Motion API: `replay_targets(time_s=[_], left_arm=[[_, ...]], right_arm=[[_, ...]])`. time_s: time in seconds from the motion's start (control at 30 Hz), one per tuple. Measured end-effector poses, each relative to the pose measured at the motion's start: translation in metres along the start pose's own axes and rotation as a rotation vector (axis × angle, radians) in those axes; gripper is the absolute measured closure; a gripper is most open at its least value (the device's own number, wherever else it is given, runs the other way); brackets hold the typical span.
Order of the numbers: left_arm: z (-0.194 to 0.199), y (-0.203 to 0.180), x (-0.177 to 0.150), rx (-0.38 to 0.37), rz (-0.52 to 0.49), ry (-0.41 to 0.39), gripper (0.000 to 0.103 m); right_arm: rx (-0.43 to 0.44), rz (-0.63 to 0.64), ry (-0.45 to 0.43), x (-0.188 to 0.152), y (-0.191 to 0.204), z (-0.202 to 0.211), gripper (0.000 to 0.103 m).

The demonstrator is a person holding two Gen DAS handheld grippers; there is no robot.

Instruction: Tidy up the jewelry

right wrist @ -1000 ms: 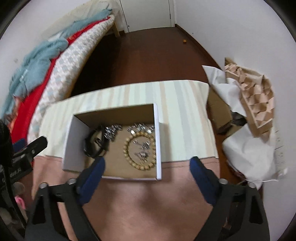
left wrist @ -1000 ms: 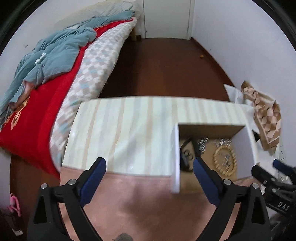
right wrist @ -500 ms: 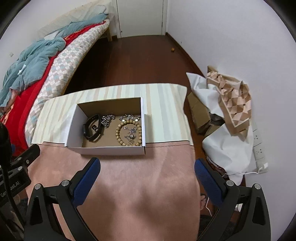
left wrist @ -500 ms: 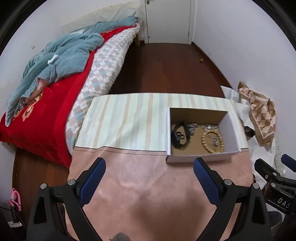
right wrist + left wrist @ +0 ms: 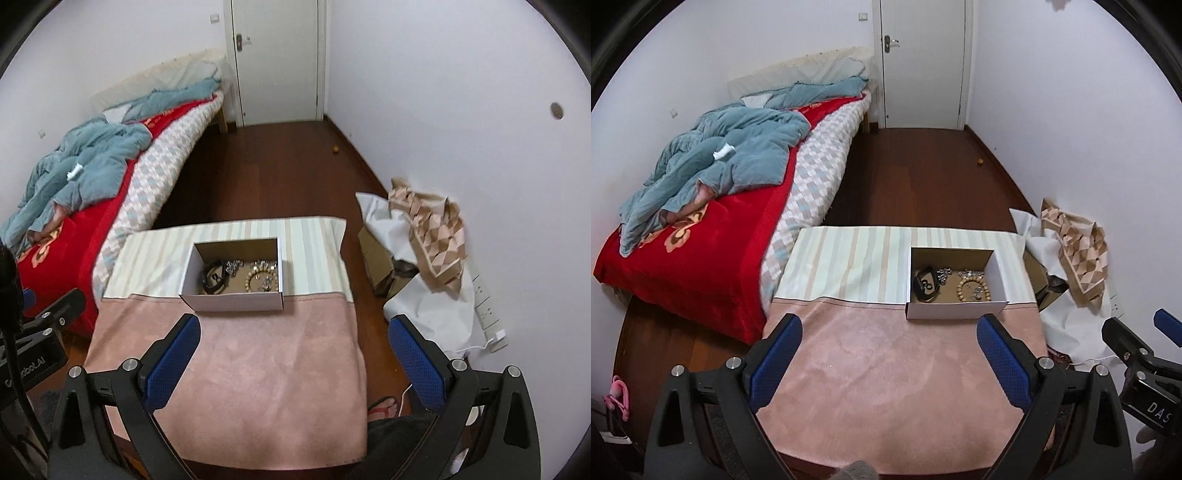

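Observation:
An open white cardboard box (image 5: 955,310) (image 5: 236,301) stands on the table where the pink cloth (image 5: 894,384) meets the striped cloth (image 5: 849,269). Inside lie a black band (image 5: 925,286) (image 5: 213,277), a wooden bead bracelet (image 5: 973,290) (image 5: 260,280) and silver chain pieces (image 5: 943,275) (image 5: 232,266). My left gripper (image 5: 888,360) is open and empty, well back from the box over the pink cloth. My right gripper (image 5: 293,354) is open and empty, also back from the box.
A bed (image 5: 701,236) with a red blanket and blue quilt stands left of the table. Crumpled paper and a patterned wooden box (image 5: 1075,243) lie on the floor at the right wall. A power strip (image 5: 487,314) lies there too. A white door (image 5: 923,62) is at the back.
Both grippers have pulled back and up from the box, which now looks smaller and farther. The jewelry in the box has not moved.

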State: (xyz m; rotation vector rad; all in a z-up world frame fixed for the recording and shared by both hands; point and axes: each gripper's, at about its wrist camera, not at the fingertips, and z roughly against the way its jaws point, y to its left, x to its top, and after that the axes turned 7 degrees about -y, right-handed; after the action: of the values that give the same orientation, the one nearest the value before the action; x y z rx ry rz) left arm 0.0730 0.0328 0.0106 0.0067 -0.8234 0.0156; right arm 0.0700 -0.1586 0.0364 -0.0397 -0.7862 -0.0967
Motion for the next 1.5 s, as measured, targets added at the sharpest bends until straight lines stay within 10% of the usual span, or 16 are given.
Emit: replay_targets(time_s=[0.73,1.5], left_arm=[[0.066,-0.013,0.006,-0.053,-0.015,-0.036,0.006],[-0.026,-0.022,0.033,0.015,-0.023,0.070,0.000]], right_arm=[[0.015,-0.005,-0.094,0.012,-0.006,0.093,0.000],[-0.029,-0.020,0.029,0.049,-0.006,-0.030,0.000]])
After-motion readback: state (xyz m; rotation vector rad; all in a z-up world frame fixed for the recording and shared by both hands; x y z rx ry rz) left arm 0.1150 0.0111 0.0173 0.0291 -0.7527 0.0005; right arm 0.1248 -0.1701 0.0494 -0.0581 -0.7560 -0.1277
